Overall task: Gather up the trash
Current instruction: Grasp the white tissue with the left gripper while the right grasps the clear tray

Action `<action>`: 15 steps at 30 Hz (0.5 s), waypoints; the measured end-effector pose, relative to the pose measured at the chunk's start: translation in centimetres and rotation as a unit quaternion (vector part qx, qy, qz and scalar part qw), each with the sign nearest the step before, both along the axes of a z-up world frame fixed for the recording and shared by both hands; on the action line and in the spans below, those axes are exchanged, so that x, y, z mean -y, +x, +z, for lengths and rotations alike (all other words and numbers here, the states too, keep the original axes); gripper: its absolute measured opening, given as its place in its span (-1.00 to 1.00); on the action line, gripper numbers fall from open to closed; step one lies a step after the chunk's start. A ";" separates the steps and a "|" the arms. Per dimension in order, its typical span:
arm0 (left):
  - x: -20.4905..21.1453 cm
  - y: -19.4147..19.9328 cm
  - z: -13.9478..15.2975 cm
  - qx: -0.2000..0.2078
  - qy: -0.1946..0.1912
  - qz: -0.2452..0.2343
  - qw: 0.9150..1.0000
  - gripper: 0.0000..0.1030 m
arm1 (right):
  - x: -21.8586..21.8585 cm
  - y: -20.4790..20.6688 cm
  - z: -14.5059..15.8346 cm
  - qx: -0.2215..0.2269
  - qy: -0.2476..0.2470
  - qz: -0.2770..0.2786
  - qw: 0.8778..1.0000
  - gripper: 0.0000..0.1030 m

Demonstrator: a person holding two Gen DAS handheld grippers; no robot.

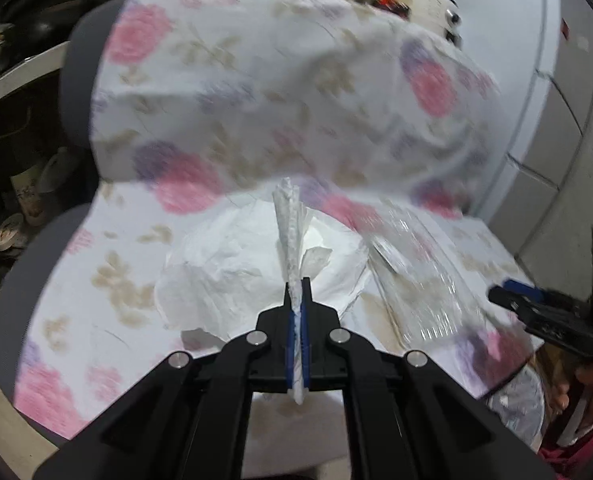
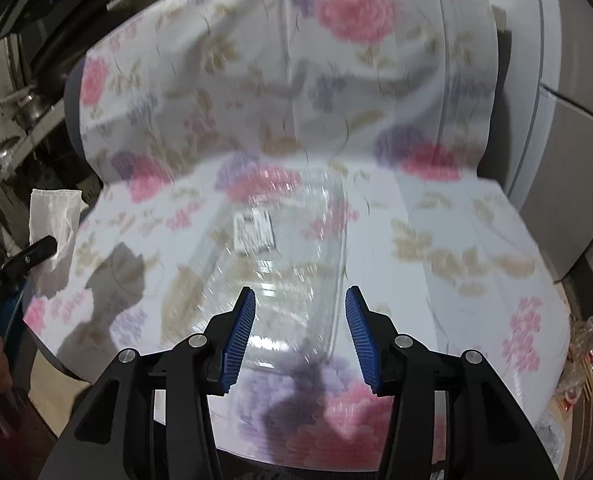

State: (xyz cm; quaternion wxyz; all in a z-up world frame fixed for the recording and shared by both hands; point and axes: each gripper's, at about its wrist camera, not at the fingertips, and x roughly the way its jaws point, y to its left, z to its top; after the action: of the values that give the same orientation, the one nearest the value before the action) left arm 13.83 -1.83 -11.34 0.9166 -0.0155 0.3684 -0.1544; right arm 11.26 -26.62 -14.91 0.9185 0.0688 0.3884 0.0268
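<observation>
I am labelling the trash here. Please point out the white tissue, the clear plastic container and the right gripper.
white tissue point(image 1: 292, 240): left wrist view, on the twisted strip above the pads.
clear plastic container point(image 2: 280, 264): right wrist view, on its transparent top.
right gripper point(image 2: 300, 300): right wrist view, midway between the blue fingertips.

I count one chair point(image 2: 476, 240), draped in one flowered cover point(image 1: 256, 80). On its seat I see one clear plastic container point(image 2: 280, 264) bearing one white label point(image 2: 254, 230). I count one white tissue point(image 1: 292, 240), pinched between the left fingers point(image 1: 303, 304); in the left view a broader white crumpled sheet point(image 1: 224, 276) lies behind it, and I cannot tell whether that is the same piece or a second one. I have two grippers: the left gripper point(image 1: 296, 292) and the right gripper point(image 2: 300, 300), each with two blue-padded fingers. On the shelves point(image 1: 0, 92) at the left I make out about three plates or bowls point(image 1: 10, 232), blurred.
</observation>
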 end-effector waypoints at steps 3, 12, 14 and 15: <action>1.7 -0.4 -1.5 -0.013 0.005 -0.015 1.000 -1.00 | 0.3 0.6 -1.6 -0.018 0.012 0.001 1.000 -0.09; 2.9 -0.7 -2.5 -0.019 0.012 -0.023 0.999 -1.00 | 1.0 5.2 -3.8 -0.040 0.012 -0.015 0.999 -0.38; 2.9 -0.5 -2.7 -0.022 0.015 -0.020 0.999 -1.00 | 1.2 6.4 -4.4 -0.050 0.009 -0.019 0.999 -0.38; 2.7 -0.3 -2.8 -0.023 0.014 -0.018 0.999 -1.00 | 1.2 6.9 -4.6 -0.054 0.010 -0.021 0.998 -0.38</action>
State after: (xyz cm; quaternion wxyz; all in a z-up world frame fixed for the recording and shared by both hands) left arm 13.48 -4.54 -14.12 0.9052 0.0004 0.3916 -0.1651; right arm 18.16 -27.86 -19.55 0.8958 0.0875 0.4357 0.0081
